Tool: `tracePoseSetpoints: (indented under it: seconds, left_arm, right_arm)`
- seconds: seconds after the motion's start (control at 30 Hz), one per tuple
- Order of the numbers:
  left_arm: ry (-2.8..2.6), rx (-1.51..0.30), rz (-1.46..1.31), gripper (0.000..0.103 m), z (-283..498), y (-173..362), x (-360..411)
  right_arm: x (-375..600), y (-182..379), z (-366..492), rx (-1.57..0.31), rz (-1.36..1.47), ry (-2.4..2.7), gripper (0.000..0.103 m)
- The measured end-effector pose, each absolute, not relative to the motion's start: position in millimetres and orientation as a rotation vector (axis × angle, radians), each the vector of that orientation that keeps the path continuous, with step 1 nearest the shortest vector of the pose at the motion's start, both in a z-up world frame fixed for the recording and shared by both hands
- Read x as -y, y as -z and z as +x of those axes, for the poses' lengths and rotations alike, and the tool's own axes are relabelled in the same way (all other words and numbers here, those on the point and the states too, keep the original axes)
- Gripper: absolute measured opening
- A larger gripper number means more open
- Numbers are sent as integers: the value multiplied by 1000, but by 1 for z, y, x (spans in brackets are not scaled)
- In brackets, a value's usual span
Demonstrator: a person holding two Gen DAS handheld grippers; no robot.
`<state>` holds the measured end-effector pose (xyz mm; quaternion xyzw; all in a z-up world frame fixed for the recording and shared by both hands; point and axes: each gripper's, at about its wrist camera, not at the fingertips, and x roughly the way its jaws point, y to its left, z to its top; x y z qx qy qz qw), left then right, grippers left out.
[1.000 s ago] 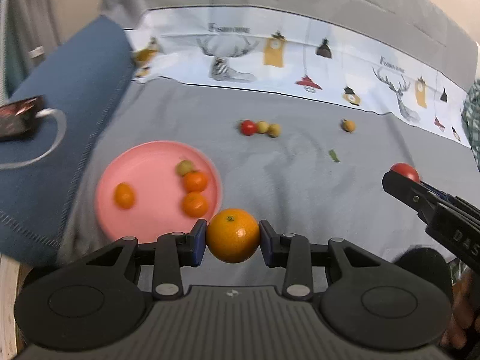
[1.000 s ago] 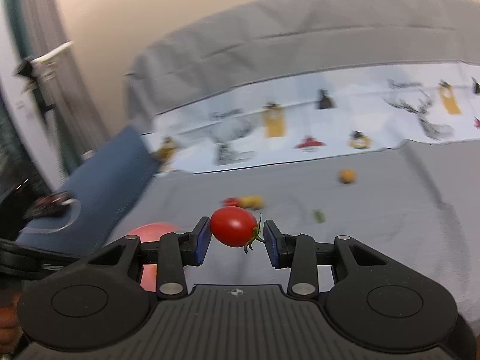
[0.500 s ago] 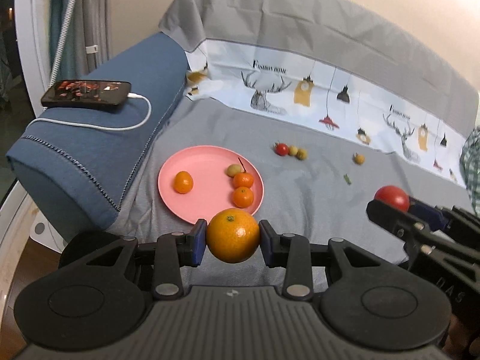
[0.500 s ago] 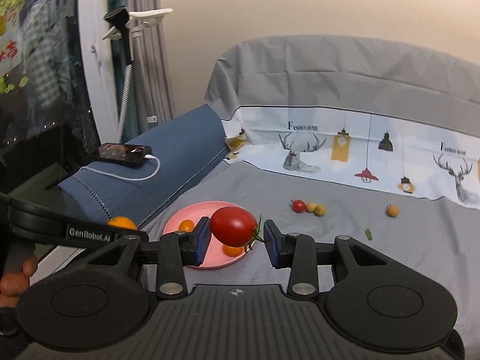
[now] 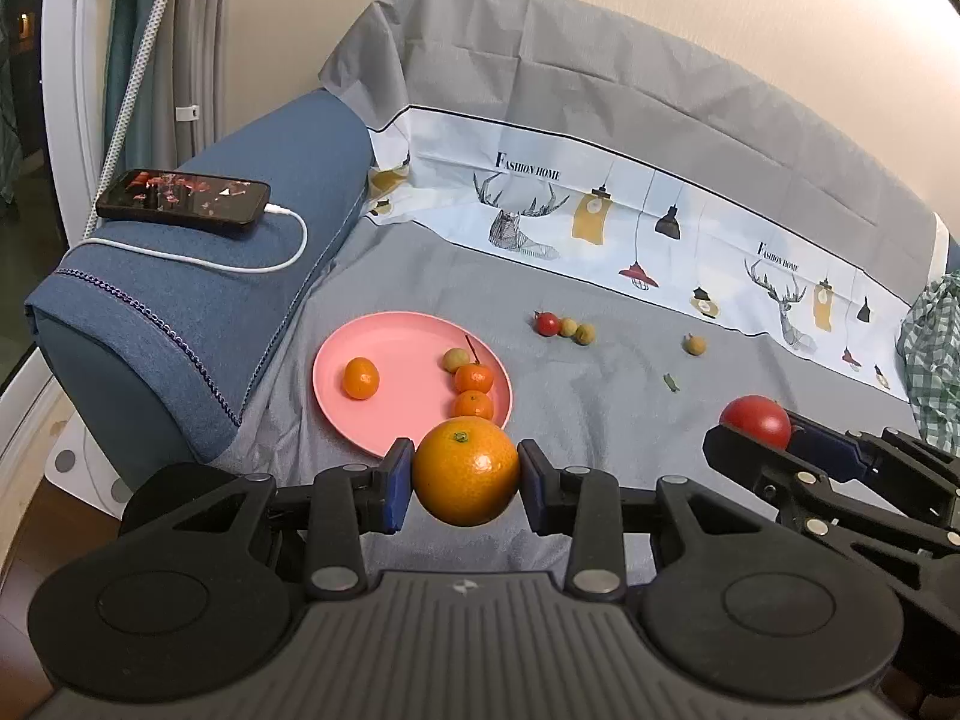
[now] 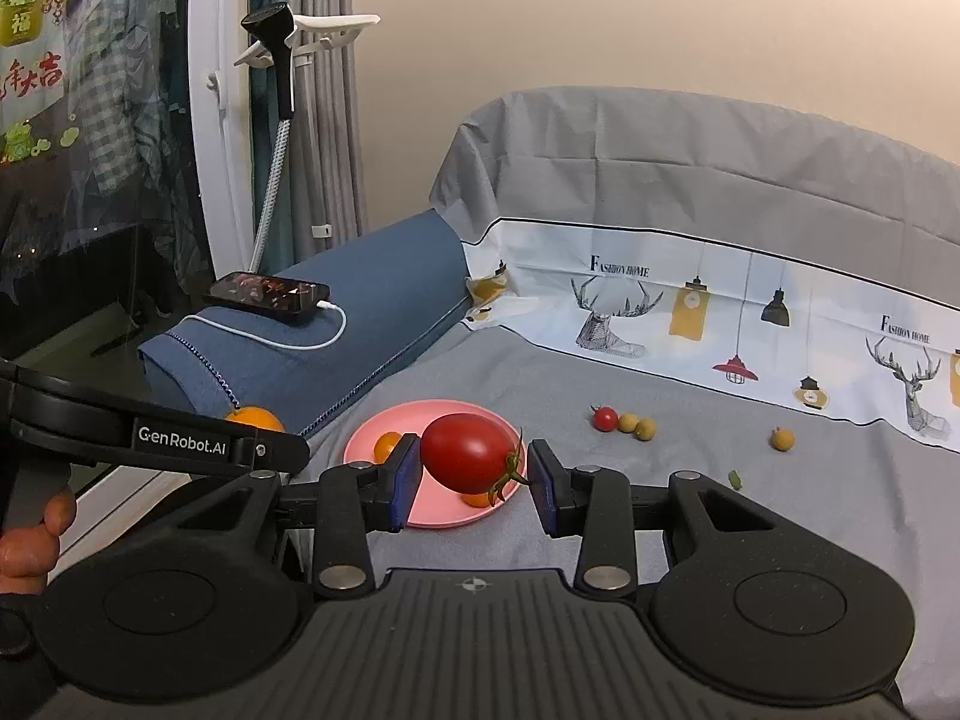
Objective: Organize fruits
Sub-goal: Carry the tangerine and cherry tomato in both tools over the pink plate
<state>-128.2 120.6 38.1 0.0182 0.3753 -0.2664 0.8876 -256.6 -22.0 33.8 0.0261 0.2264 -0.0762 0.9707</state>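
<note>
The left tool (image 5: 465,478) grips an orange (image 5: 465,471) just in front of the pink plate (image 5: 408,348). The right tool (image 6: 470,478) grips a tomato (image 6: 470,452), held right of the plate.

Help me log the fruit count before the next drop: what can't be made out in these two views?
- Right wrist view: the tomato and gripper cover much of the pink plate, so its fruit cannot be counted.
- Left wrist view: the orange hides the plate's near rim.
- Both views: the small yellowish fruits on the cover are too small to identify.
- Left wrist view: the green bit is too small to name.
</note>
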Motion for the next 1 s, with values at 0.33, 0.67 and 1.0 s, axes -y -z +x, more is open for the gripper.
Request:
tracePoseSetpoints:
  seconds: [0.33, 0.67, 1.0]
  left_arm:
    - [557, -797, 28, 41, -123, -34, -121]
    - [567, -829, 20, 41, -112, -23, -119]
    - [522, -835, -14, 41, -81, -24, -121]
  right_arm:
    - [23, -31, -251, -484, 54, 146, 40]
    - [26, -25, -241, -527, 59, 157, 40]
    - [34, -24, -217, -538, 41, 187, 29]
